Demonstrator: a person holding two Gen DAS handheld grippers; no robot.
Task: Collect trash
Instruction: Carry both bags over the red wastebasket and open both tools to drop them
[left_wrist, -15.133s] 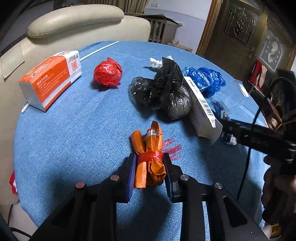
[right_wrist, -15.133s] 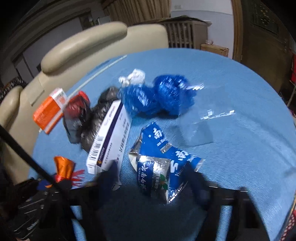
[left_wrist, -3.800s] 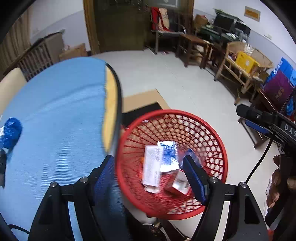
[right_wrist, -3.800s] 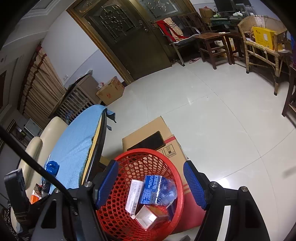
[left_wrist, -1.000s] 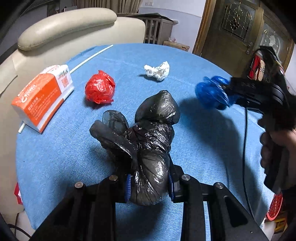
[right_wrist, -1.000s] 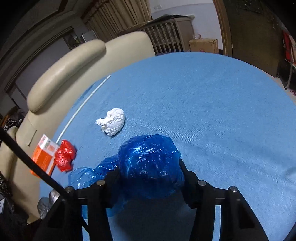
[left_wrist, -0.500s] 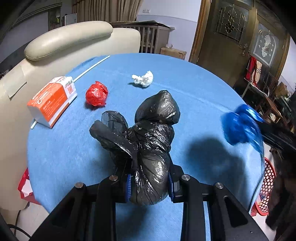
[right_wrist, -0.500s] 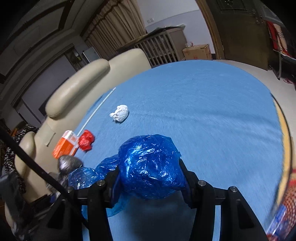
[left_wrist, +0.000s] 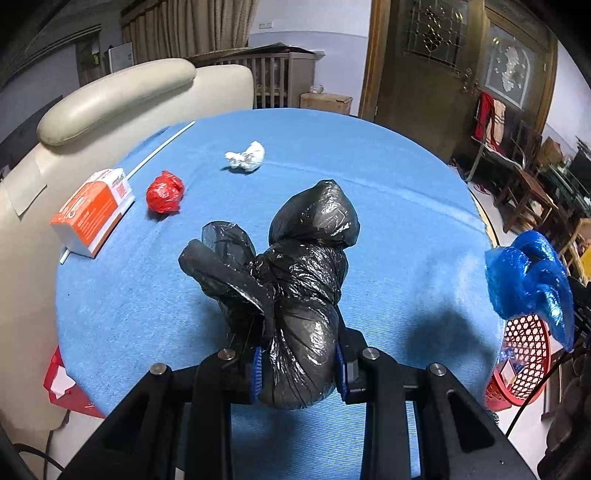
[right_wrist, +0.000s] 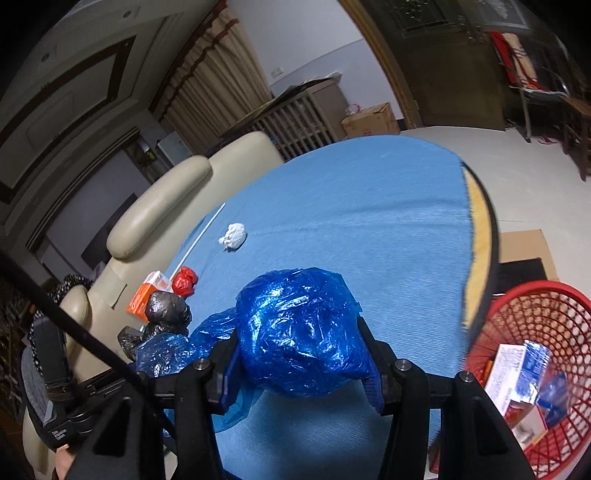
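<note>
Two bags are held at once: the black bag (left_wrist: 306, 295) is pinched between the fingers of the left gripper (left_wrist: 298, 363), and the blue bag (right_wrist: 299, 328) is pinched between the fingers of the right gripper (right_wrist: 301, 373). Both are lifted clear above the blue table (left_wrist: 388, 206).

Step in hand, as judged: carry to the red basket (right_wrist: 535, 373) and drop. The basket sits on the floor just beyond the table edge, already loaded with a few boxes and wrappers.

Notes for doing it well:
- The right gripper is nearer the basket, so the blue bag is best released first, once it is centred over the opening, not over the rim.
- A loose blue tail (right_wrist: 177, 347) hangs off to the left of the fingers; it should be kept clear of the table edge so it is not snagged.
- The black bag is bulky and knotted, with lobes sticking out above the fingers; the grip should be kept firm until it is fully over the basket, since thin film is likely to slip.
- Enough height is needed to clear the table edge and basket rim.

Left on the table: red wad (left_wrist: 164, 192), white crumpled paper (left_wrist: 245, 158), orange box (left_wrist: 92, 210), well apart from both grippers.
</note>
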